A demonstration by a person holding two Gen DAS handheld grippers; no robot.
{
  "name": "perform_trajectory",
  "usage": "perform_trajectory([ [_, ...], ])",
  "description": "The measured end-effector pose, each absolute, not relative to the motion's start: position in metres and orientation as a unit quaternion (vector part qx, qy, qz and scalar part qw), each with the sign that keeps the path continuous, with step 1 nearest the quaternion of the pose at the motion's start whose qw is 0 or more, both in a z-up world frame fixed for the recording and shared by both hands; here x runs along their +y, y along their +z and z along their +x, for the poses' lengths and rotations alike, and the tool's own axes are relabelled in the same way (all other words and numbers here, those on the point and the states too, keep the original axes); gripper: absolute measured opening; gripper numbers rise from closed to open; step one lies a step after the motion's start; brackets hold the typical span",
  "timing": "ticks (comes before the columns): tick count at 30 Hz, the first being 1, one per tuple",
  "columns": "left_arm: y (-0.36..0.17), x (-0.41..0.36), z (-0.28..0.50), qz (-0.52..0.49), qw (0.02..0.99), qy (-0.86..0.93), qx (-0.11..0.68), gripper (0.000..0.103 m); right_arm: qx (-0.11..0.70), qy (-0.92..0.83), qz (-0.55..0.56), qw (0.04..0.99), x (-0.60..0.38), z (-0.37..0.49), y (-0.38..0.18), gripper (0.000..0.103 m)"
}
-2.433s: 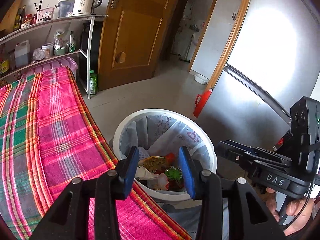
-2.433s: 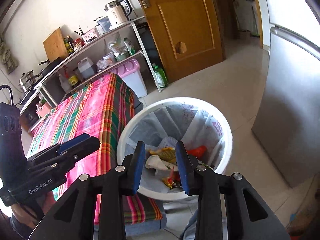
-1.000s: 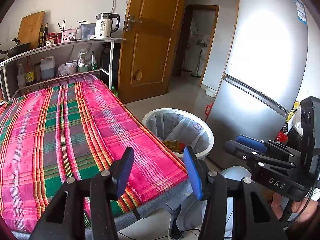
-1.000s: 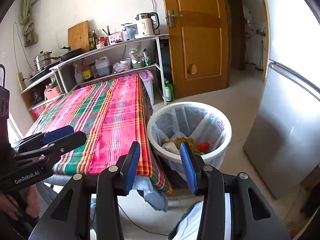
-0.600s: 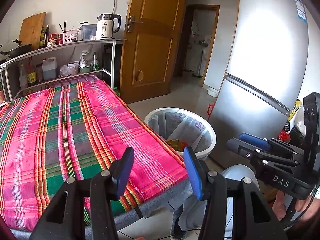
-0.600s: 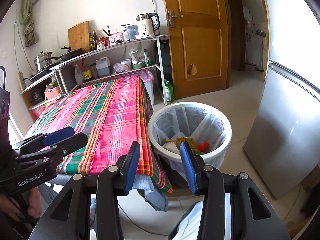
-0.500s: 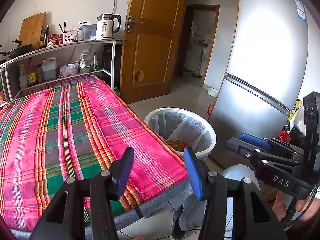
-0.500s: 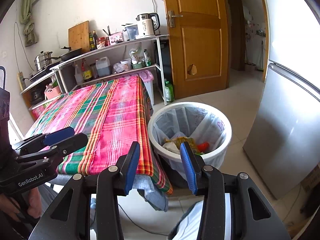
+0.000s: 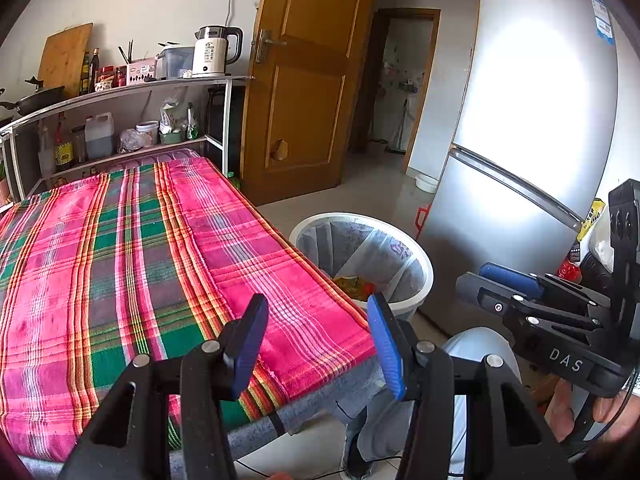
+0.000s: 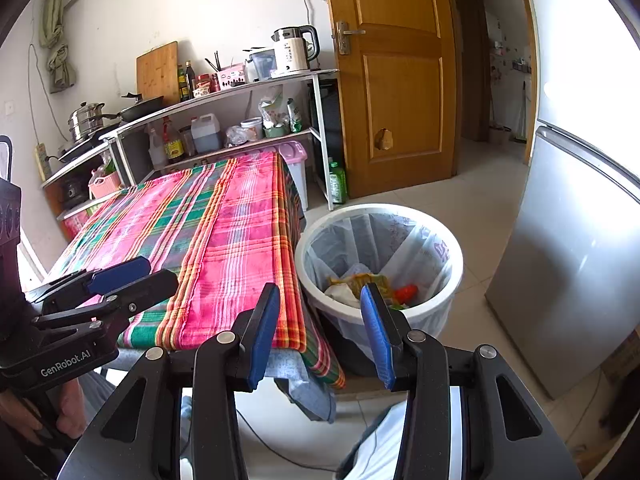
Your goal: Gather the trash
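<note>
A white trash bin (image 9: 424, 266) lined with a clear bag stands on the floor by the table's right end; it also shows in the right wrist view (image 10: 454, 268). Wrappers and red trash (image 10: 370, 286) lie inside it. My left gripper (image 9: 316, 332) is open and empty, held above the table's near right corner. My right gripper (image 10: 320, 322) is open and empty, held back from the bin above the table's near corner. Each gripper shows in the other's view, the right one (image 9: 520, 292) and the left one (image 10: 108, 280).
The table wears a pink and green plaid cloth (image 9: 120, 248). A metal shelf (image 10: 224, 92) with kettle, bottles and pans stands behind it. A wooden door (image 10: 400, 80) is at the back. A silver fridge (image 9: 520, 140) stands right of the bin.
Since 2.4 s ago both grippers pulled up and back from over the bin to above the table's near end. In the last second they have barely moved.
</note>
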State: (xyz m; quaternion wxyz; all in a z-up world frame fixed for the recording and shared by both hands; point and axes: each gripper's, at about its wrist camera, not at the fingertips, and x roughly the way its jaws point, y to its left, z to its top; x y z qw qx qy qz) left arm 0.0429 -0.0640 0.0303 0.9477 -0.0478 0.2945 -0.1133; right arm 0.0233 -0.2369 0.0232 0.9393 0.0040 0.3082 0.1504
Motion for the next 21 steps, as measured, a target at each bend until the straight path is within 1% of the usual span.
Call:
perform_trajectory([
  [21, 0.0293, -0.0653, 0.0428, -0.044, 0.947, -0.111, 0.297, 0.053, 0.311, 0.152, 0.006, 0.938, -0.2376, 0.0235, 0.0222, 0.043],
])
